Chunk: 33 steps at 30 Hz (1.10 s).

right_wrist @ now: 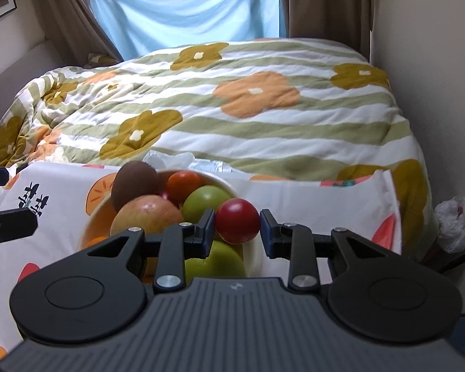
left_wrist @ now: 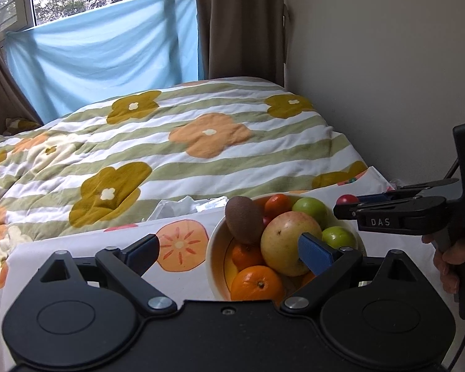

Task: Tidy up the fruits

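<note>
Bowl (right_wrist: 251, 249): cream, on the printed cloth (right_wrist: 325, 204), near its bed-side edge.
Contents: kiwi (right_wrist: 135, 183) on top, large apple (left_wrist: 290, 241), green fruits (right_wrist: 207, 204), oranges (left_wrist: 257, 282); heaped above the rim.
Right gripper (right_wrist: 237, 228): fingers closed around a red fruit (right_wrist: 238, 224), held over the bowl's right rim (whether going in or coming out cannot be told).
Left gripper (left_wrist: 229, 249): jaws spread wide, holding nothing; right finger (left_wrist: 314, 252) just in front of the apple.
Progress: most fruit in view sits in the bowl; red one pending.
Open room: bare cloth left and right of bowl.
Edges: wall (right_wrist: 434, 93) close on the right; quilt (right_wrist: 248, 99) behind.
</note>
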Each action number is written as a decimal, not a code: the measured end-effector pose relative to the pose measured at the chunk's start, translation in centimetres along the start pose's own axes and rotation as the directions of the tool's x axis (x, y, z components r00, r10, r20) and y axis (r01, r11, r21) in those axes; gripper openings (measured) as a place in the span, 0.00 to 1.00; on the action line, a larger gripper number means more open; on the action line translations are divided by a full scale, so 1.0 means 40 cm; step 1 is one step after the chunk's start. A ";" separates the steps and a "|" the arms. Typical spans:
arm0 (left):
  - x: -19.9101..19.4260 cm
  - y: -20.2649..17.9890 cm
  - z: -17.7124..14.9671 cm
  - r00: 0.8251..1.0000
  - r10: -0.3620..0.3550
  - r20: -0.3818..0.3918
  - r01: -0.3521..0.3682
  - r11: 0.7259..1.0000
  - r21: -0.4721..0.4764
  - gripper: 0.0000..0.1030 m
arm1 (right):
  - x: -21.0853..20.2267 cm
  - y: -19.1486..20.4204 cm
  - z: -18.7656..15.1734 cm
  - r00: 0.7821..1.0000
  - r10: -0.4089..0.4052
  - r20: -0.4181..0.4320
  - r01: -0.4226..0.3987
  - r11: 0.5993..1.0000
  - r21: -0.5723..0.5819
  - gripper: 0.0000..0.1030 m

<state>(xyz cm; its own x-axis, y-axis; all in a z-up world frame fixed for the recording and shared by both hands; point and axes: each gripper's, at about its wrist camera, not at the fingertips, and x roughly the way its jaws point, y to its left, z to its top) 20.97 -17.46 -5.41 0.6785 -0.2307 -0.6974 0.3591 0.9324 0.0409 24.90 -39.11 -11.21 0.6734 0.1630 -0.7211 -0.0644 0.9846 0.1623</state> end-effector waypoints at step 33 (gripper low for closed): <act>-0.345 0.059 -0.105 0.971 0.209 0.119 -0.197 0.974 -0.108 0.95 | -0.340 0.220 -0.025 0.983 0.055 0.176 -0.033 0.991 -0.127 0.62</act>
<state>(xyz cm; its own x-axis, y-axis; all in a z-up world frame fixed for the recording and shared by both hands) 9.76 -10.91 1.30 0.8099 -0.0619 -0.5833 0.1469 0.9841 0.0995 14.45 -32.62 -0.65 0.7877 0.2030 -0.5817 -0.1792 0.9788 0.0990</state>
